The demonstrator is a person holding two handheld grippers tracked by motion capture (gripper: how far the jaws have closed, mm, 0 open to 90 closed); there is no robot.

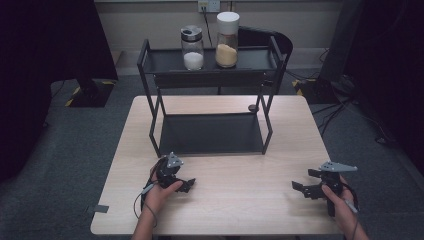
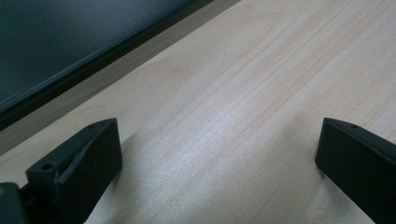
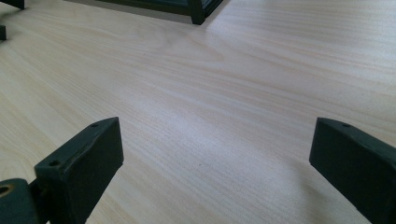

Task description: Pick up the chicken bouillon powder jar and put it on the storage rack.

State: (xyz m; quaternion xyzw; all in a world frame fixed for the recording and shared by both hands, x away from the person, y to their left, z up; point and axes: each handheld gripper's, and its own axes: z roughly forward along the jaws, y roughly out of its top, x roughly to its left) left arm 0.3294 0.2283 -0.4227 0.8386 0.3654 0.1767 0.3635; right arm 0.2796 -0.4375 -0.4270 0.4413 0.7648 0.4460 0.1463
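Both grippers low over near edge of table (image 1: pixel 220 210), jaws wide, nothing between them.
Left gripper (image 1: pixel 186 184) near-left, right gripper (image 1: pixel 300 188) near-right, well apart.
Two jars on top shelf of rack (image 1: pixel 150 75), far side: salt jar (image 1: pixel 193 48) left, tan jar (image 1: pixel 227 40) right, just beside each other, upright.
Jars lie far and up from both grippers.
Judgement: left gripper slightly nearer salt jar, right gripper to tan jar; reach goes forward and up over rack rail.

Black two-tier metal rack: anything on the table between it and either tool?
Nothing visible. The left tool and right tool sit open and low over bare light wooden table, in front of the black two-tier metal rack. No object lies in that stretch.
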